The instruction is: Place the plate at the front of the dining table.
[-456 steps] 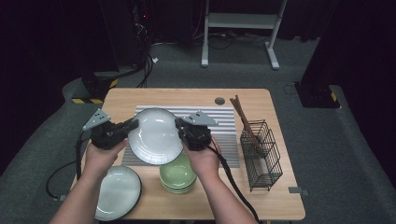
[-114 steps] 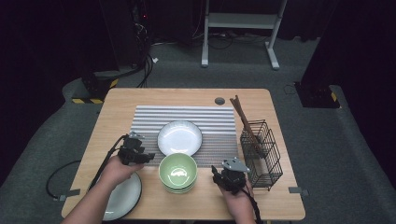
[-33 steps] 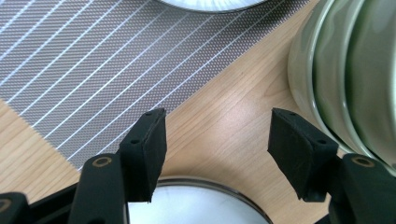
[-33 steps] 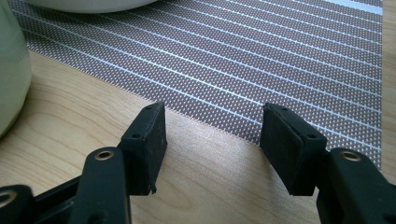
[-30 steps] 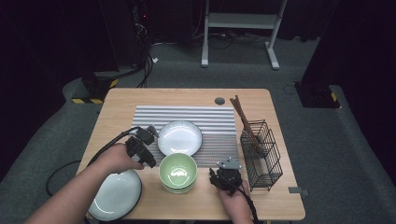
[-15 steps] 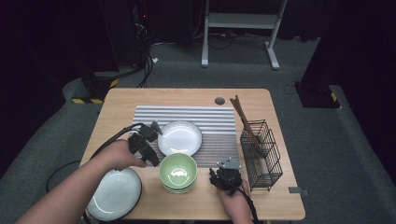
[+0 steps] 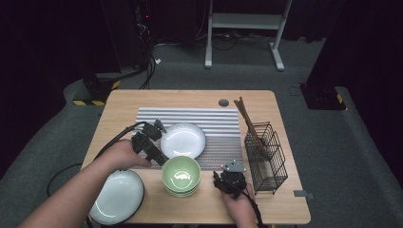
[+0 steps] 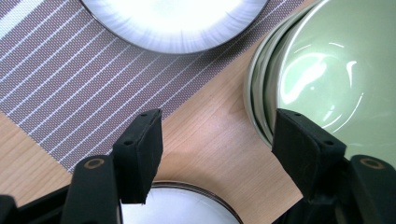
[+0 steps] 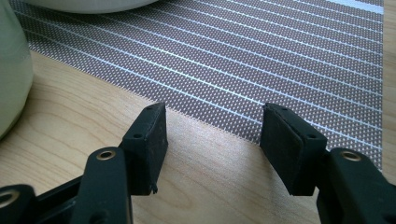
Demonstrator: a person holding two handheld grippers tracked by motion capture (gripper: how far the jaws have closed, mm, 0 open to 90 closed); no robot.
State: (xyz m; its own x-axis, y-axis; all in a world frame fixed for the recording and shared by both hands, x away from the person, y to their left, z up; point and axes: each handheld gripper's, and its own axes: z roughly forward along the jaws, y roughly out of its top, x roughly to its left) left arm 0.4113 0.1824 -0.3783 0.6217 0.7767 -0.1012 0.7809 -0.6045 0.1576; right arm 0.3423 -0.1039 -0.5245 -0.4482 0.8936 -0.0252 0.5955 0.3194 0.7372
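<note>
High view had the counter [image 7: 142,102], striped mat [image 7: 218,118], white plate [image 7: 183,139], green bowl stack [image 7: 181,175] just below. My left fingers [image 8: 140,144] had just been widening, empty, beside the bowls; right fingers [image 9: 149,140] apart, empty.

The left gripper view crops the green bowls [image 8: 327,79] and both plates—rims only—at its edges.

Dim room w/ lit table [image 7: 142,102], overhead glare on green bowl [image 8: 327,74], close-ups sharp
</note>
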